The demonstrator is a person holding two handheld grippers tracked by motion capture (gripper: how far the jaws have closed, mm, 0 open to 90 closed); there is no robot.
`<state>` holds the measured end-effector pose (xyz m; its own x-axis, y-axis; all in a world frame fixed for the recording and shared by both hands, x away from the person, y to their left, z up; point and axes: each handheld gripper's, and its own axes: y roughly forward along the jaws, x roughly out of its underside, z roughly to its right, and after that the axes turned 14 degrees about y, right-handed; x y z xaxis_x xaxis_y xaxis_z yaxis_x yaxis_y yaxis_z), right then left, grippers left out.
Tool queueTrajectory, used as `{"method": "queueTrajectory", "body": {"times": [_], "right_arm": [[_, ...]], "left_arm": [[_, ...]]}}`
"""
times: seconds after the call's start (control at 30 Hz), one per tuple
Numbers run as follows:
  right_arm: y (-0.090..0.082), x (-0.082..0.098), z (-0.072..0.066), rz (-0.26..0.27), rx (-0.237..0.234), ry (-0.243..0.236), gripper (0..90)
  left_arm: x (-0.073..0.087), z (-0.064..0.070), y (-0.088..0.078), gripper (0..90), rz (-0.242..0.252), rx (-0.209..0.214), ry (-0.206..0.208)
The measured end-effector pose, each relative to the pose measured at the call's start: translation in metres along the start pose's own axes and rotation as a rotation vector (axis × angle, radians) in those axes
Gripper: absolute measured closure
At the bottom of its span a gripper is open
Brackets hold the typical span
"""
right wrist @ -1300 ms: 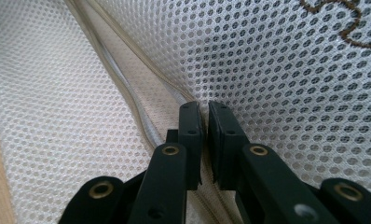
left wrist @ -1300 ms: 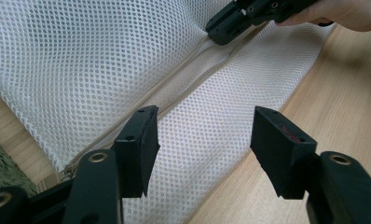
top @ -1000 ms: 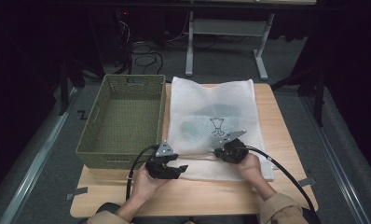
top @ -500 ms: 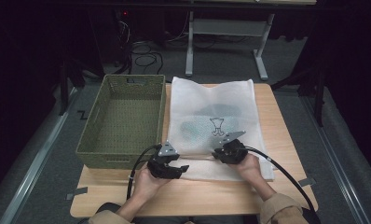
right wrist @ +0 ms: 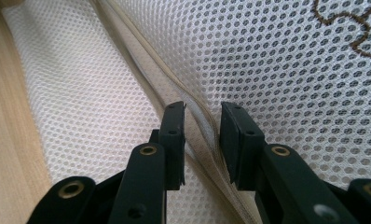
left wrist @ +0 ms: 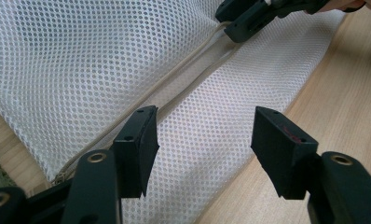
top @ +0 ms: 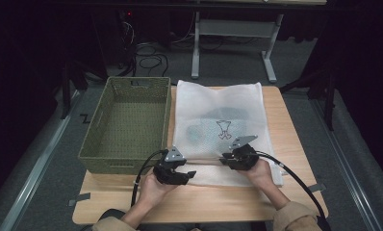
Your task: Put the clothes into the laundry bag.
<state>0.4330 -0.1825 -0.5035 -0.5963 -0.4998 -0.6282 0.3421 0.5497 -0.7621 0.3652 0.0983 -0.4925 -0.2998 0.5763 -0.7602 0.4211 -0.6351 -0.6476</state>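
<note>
A white mesh bag [top: 223, 125] lies flat on the table [top: 295, 144], right of an empty green basket [top: 127, 122]. The right gripper [right wrist: 202, 135], jaws narrowed but not quite together, straddles the zipper seam [right wrist: 141, 70] near the bag's near edge; the left gripper [left wrist: 202, 140] hovers wide apart. Nothing looks opened or binned yet.

Two grippers [top: 192, 173] [top: 224, 160] on white mesh bag [top: 218, 103]
</note>
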Motion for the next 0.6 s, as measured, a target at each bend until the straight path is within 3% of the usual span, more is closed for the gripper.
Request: {"method": "queueTrajectory", "body": {"times": [0.2, 0.6], "right_arm": [[-0.009, -0.001, -0.001, 0.026, -0.013, -0.007, 70.3], [-0.025, -0.004, -0.002, 0.075, -0.049, 0.028, 66.8]], "left_arm": [[0.0, -0.001, -0.002, 41.1, 0.007, -0.003, -0.004], [0.001, -0.002, -0.001, 41.2, 0.005, -0.006, -0.007]]}}
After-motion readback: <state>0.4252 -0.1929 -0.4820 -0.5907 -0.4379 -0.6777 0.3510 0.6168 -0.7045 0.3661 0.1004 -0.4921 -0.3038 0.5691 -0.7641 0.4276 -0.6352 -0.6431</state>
